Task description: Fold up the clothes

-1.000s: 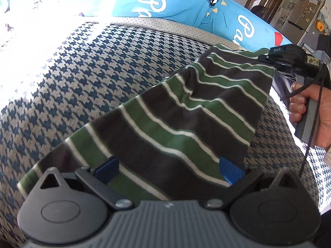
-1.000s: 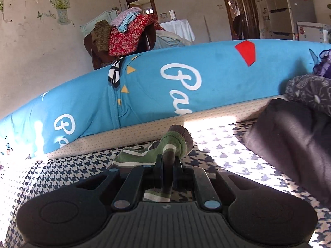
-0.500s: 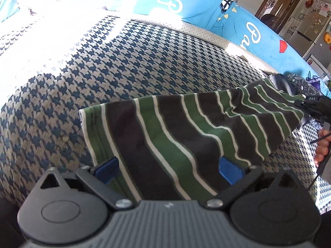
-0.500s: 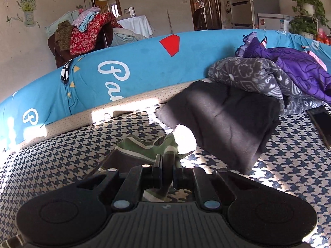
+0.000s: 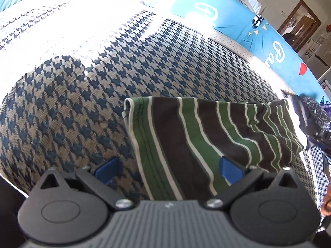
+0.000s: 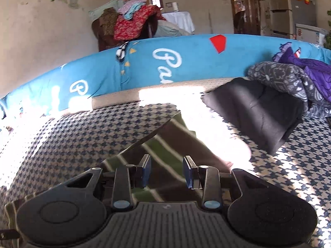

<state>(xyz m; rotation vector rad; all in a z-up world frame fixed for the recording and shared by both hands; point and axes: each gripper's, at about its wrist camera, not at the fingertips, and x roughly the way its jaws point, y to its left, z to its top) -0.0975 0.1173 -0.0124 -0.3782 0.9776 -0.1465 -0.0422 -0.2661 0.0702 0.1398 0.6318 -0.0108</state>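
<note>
Cloth point(image 5: 192, 142), striped green, dark brown and white, lies on the houndstooth cover point(image 5: 86, 95), its hemmed edge to the left and its far end rumpled beside the right gripper point(image 6: 166, 172). The left gripper point(image 5: 168, 168) has its blue pads spread wide, the cloth running between them and under the body with neither pad pressing it. The right gripper's jaws stand apart over the cloth, gripping nothing, with a black garment point(image 6: 254, 111) and a grey patterned one point(image 6: 281, 78) lying well beyond, near the blue cushion point(image 6: 192, 62).
</note>
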